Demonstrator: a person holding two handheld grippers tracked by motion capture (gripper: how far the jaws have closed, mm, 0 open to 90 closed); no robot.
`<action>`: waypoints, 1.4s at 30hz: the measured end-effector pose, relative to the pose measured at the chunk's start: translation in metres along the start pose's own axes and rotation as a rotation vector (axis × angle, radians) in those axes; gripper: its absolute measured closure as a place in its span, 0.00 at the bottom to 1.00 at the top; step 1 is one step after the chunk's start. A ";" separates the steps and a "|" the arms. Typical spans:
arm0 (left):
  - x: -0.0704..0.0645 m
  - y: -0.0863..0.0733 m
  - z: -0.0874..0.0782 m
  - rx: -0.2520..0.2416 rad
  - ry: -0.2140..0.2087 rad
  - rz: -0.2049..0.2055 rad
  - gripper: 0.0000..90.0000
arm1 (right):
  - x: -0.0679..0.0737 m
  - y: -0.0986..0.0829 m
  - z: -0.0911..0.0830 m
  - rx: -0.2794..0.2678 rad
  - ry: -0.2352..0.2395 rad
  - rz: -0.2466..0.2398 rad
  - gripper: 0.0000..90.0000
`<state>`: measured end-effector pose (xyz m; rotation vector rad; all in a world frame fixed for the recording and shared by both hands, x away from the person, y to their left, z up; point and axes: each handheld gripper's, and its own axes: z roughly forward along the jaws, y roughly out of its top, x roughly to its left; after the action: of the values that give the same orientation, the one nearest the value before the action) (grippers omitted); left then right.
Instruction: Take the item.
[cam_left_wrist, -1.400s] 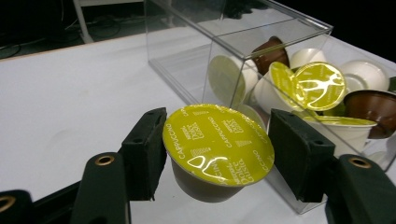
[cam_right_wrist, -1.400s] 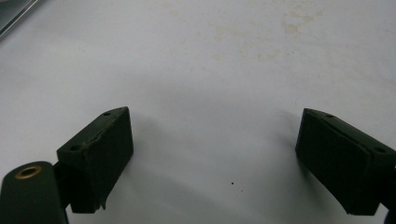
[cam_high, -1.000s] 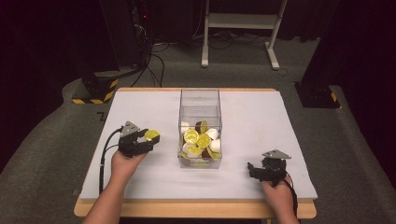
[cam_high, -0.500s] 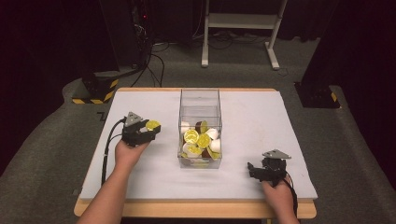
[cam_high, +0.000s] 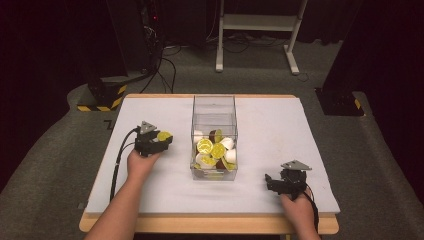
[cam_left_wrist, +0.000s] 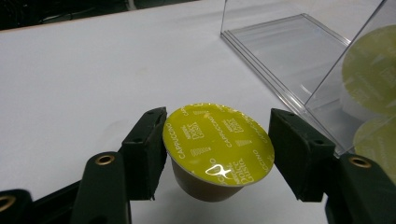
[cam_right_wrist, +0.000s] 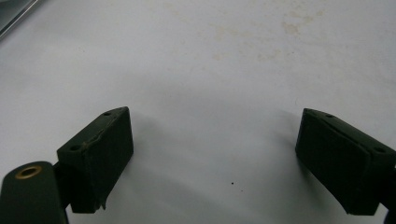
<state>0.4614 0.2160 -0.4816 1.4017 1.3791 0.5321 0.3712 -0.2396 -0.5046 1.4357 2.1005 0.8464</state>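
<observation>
White table (cam_high: 280, 125), left hand-held gripper (cam_high: 161, 140) clamping capsule (cam_left_wrist: 217, 142) beside clear box (cam_high: 214, 107)

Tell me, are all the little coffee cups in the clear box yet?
Not quite. Many capsules already lie in the clear box. The left gripper holds one more, a yellow-lidded capsule, above the table just left of the box, so it has yet to go in. The right gripper waits open over bare table, holding nothing. I see no other loose capsules on the table.
</observation>
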 end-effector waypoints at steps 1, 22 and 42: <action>0.002 -0.001 0.001 0.000 -0.001 -0.021 0.44 | 0.000 0.000 0.000 0.000 0.000 -0.001 0.12; 0.008 -0.014 0.006 0.043 0.024 -0.016 0.43 | 0.000 0.000 0.000 0.001 0.002 0.000 0.12; 0.001 -0.013 -0.030 0.030 0.010 -0.042 0.25 | 0.000 0.000 0.000 0.000 0.000 -0.001 0.12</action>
<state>0.4297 0.2244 -0.4827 1.3931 1.4269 0.4938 0.3713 -0.2396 -0.5046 1.4340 2.1012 0.8456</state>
